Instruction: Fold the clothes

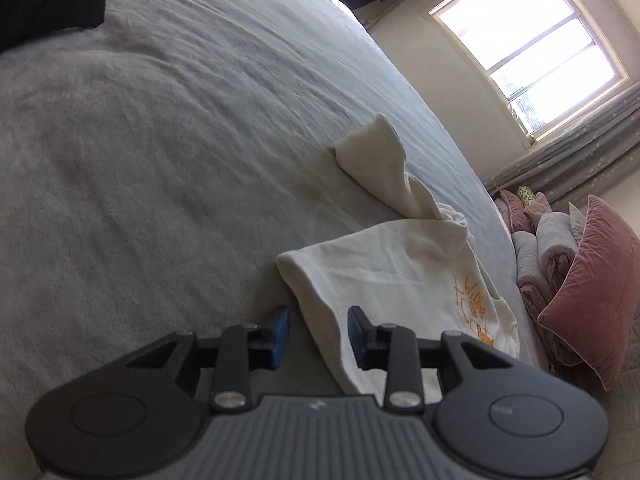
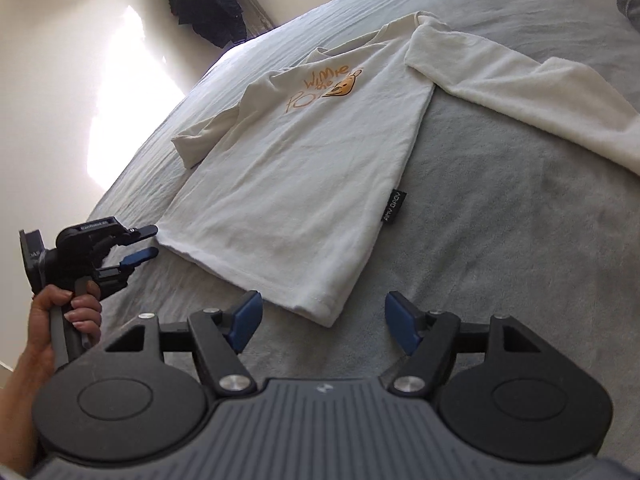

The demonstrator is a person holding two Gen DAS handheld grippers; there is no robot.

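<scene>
Left gripper [image 1: 318, 336], bottom centre of its own view: pads parted, shirt hem between them, apparently not pinched. Right gripper [image 2: 322, 320], bottom centre: spread wide over bare grey bed [image 2: 500, 240], nothing between, just below the hem corner. Cream long-sleeved shirt [image 2: 288, 184], flat at frame centre, print up, one sleeve trailing toward the right edge.

A home bedroom is showing here: a wide bed under a wrinkled grey cotton bedspread [image 1: 180, 128], plump pink velvet cushions [image 1: 592, 280] piling beside it, a bright white-framed window [image 1: 532, 44], and dark garments hanging on the wall [image 2: 208, 0].
</scene>
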